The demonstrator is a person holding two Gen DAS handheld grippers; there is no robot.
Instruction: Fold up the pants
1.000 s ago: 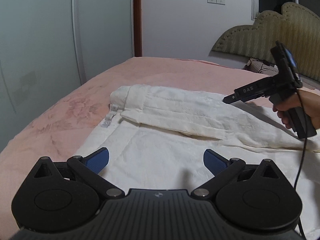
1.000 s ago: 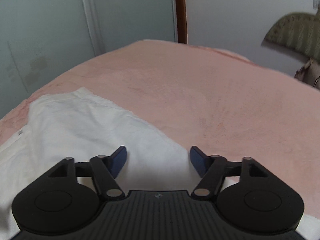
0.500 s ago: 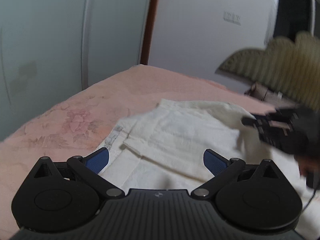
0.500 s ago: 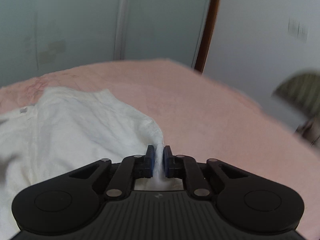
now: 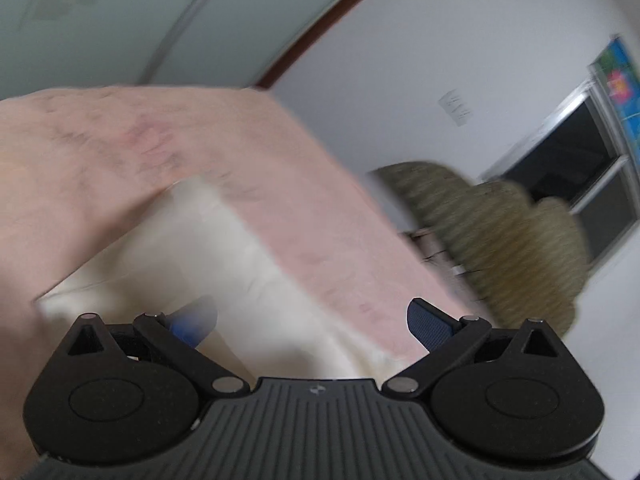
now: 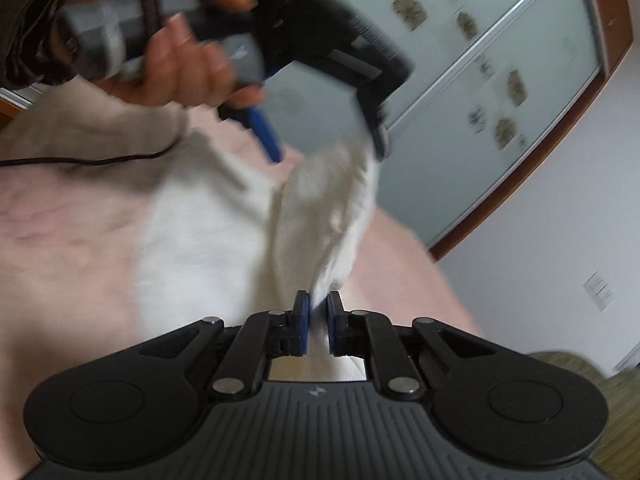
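Observation:
The white pants (image 5: 224,264) lie on the pink bed (image 5: 120,148). In the left wrist view my left gripper (image 5: 308,320) is open, its fingers spread over the blurred cloth. In the right wrist view my right gripper (image 6: 318,316) is shut on a fold of the pants (image 6: 332,216) and holds it lifted off the bed. The left gripper (image 6: 332,128) shows there too, held in a hand at the top, open, one finger touching the lifted cloth's upper end.
The pink bedspread (image 6: 68,240) runs all around the pants. A padded headboard (image 5: 508,232) stands at the right, with a window (image 5: 576,168) above it. Frosted wardrobe doors (image 6: 480,92) are behind the bed. A cable (image 6: 92,160) trails over the cloth.
My right gripper, shut on the pants since half a second ago, has lifted the fold off the bed. My left gripper has swung up and tilted, staying open.

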